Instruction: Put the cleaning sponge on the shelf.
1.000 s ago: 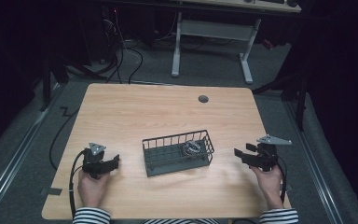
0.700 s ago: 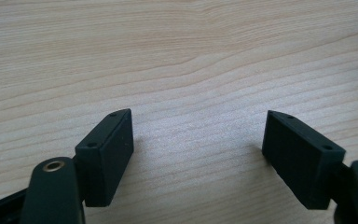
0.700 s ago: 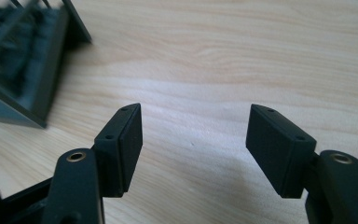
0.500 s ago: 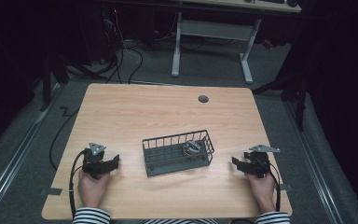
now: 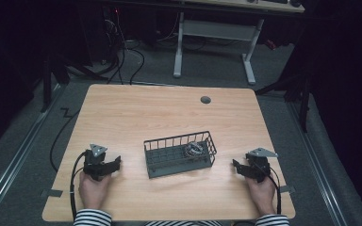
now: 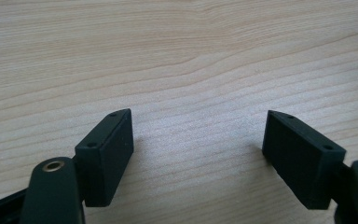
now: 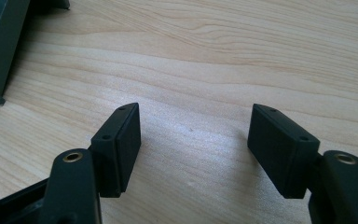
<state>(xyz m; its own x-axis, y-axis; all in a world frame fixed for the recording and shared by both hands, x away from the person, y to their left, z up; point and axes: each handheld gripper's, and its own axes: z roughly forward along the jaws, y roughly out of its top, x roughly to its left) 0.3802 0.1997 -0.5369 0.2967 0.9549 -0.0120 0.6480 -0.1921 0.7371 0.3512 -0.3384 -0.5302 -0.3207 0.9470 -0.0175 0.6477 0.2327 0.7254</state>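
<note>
A dark wire basket (image 5: 176,162) stands in the middle of the wooden table (image 5: 160,113), with a small shiny metal ball-like thing (image 5: 193,149) in its right end. My left gripper (image 5: 117,163) rests on the table left of the basket, open, and bare wood shows between its jaws (image 6: 198,135). My right gripper (image 5: 236,166) lies low on the table right of the basket, pointing at it. Its jaws (image 7: 193,130) have just been opening and nothing is between them. A corner of the basket (image 7: 0,46) shows at the upper left of the right gripper view.
A grey round grommet (image 5: 205,100) sits near the table's far edge. Beyond the table stands a white desk frame (image 5: 212,33), and cables (image 5: 61,136) trail over the floor on the left. Both hands rest close to the front edge.
My right gripper has sunk from above the table to its surface and come slightly closer to the front edge. The left gripper and the basket have not moved.
</note>
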